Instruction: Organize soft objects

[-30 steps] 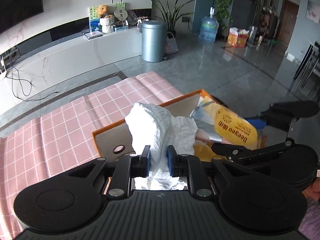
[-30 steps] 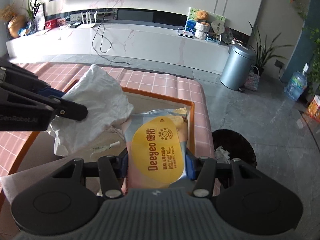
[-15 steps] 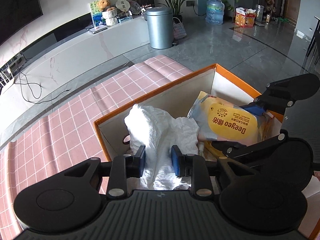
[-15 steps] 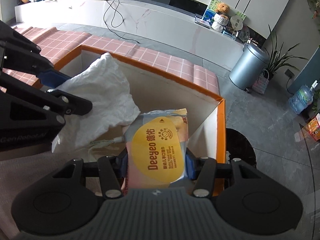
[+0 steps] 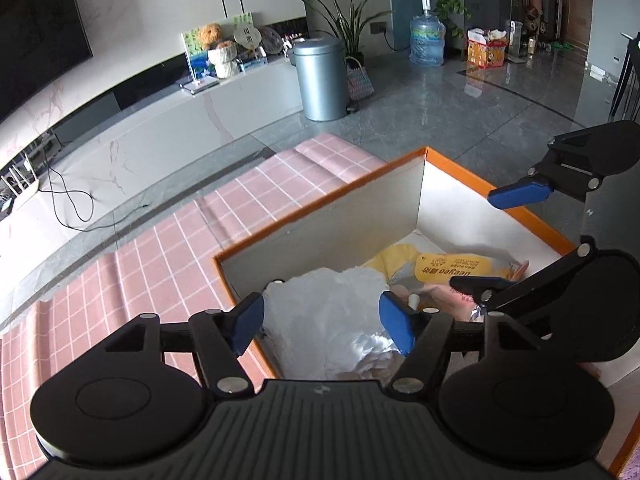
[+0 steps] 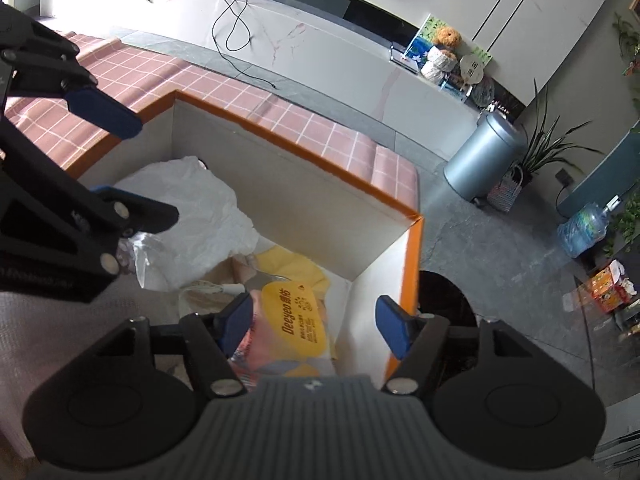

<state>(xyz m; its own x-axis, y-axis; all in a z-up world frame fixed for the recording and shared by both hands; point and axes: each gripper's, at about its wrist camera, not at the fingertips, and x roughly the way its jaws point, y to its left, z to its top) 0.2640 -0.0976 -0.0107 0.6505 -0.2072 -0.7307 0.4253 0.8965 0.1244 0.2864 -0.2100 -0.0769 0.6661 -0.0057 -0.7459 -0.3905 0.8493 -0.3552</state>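
Note:
An orange-rimmed box (image 5: 424, 152) with white inner walls stands on the pink checked cloth. A crumpled white soft item (image 5: 328, 312) lies inside at the box's left. A yellow-labelled Deeyeo wipes pack (image 6: 298, 320) lies inside at the right; it also shows in the left wrist view (image 5: 452, 268). My left gripper (image 5: 322, 326) is open above the white item, not touching it. My right gripper (image 6: 314, 326) is open above the wipes pack. The box also shows in the right wrist view (image 6: 300, 136), as does the white item (image 6: 192, 208).
A pink checked cloth (image 5: 160, 248) covers the surface around the box. A black bin (image 6: 444, 296) sits on the floor just right of the box. A grey metal bin (image 5: 320, 76) and a long white TV bench (image 5: 120, 136) stand farther back.
Both grippers opened and let go: the white item and the wipes pack now lie in the box. Both grippers have pulled up and back from the items.

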